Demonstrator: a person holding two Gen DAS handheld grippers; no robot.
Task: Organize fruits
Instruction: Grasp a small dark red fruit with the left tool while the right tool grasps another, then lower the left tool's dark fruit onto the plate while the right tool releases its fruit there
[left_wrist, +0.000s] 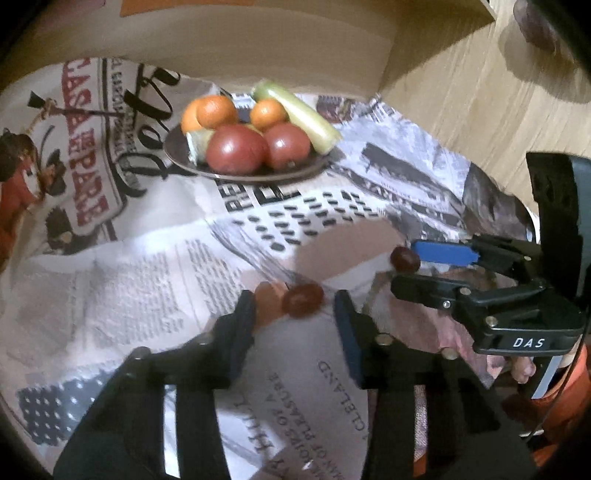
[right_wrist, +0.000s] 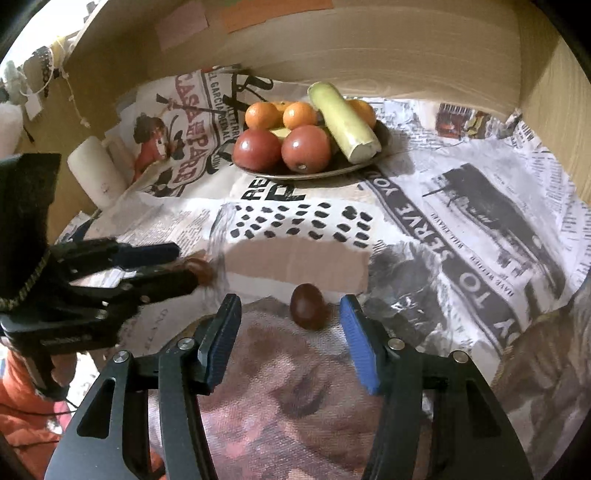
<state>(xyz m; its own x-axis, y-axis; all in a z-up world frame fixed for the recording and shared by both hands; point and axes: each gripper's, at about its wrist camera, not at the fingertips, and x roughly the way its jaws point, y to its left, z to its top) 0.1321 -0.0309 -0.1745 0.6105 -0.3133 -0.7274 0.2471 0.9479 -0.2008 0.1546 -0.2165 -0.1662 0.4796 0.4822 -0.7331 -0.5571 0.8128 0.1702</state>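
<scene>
A plate (right_wrist: 382, 138) near the desk's back edge holds two tomatoes (right_wrist: 306, 148), several oranges (right_wrist: 300, 115) and a pale green squash (right_wrist: 341, 122). On the newspaper (right_wrist: 461, 229) nearer the front, two chestnuts lie apart. One chestnut (left_wrist: 303, 300) sits between the wide-open left tongs (left_wrist: 295, 314), ungripped; the other chestnut (right_wrist: 307, 305) lies likewise between the wide-open right tongs (right_wrist: 291, 325).

Crinkled matt newsprint paper (right_wrist: 461, 229) is covering the counter, backed by smooth pale wood panelling (right_wrist: 369, 48). Glossy-skinned tomatoes (right_wrist: 306, 148) are sitting on a shiny metal plate (right_wrist: 332, 170). The tongs (right_wrist: 291, 334) are showing matt black plastic.
</scene>
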